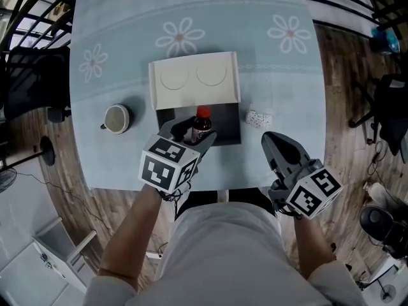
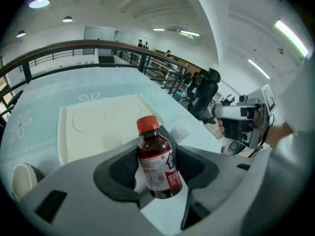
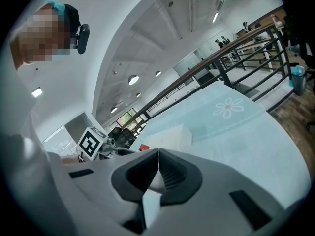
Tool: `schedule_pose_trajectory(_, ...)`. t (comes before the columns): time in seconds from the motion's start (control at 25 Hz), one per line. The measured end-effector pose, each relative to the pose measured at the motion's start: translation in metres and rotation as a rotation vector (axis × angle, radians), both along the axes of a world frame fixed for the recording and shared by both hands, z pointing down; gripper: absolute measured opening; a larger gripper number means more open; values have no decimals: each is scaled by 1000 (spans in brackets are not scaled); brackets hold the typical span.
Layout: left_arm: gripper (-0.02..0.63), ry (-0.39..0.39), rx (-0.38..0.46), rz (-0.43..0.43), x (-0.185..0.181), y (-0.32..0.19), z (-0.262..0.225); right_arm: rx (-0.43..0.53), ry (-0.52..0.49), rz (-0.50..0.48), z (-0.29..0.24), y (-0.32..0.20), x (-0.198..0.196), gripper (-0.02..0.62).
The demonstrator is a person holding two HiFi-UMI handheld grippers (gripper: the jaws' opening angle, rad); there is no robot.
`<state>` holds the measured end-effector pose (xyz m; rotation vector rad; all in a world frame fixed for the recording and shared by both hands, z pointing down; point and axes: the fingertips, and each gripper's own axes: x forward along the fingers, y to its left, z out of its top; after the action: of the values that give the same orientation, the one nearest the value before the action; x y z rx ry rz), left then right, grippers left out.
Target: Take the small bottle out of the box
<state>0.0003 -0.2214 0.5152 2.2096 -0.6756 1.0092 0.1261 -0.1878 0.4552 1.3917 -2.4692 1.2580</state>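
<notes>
The small bottle [image 2: 156, 163] was gripped in the box [image 1: 227, 127] by the left gripper [image 2: 157, 173] fingers. The right gripper [image 1: 273, 140] fingers, at 4 o'clock, were closed and empty. Lift-out was judged due.

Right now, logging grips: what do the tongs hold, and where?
Left tongs grip the small bottle by its labelled body; right tongs shut, empty.

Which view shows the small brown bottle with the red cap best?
The left gripper view: the small brown bottle is close and nearly whole, label visible. The head view shows its cap and shoulder only; the right gripper view, a red speck.
</notes>
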Motion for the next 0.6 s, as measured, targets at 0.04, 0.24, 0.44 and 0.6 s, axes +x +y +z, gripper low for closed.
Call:
schedule_pose_trajectory(0.04,255,10,9,1,-3,-2,-6,7,10,0,-4,-1,-5,21)
schedule_pose_trajectory(0.24,255,59,63,-3,-17,-5,-33,46,41,-4,-24,-3,-25,21)
schedule_pose_trajectory(0.44,253,104,118,-18,-34,-1,-63,85,57,-14,-46,-1,-44,21)
schedule_pose_trajectory(0.6,253,141,160,-27,-49,3,-85,121,81,-27,-63,-1,-62,21)
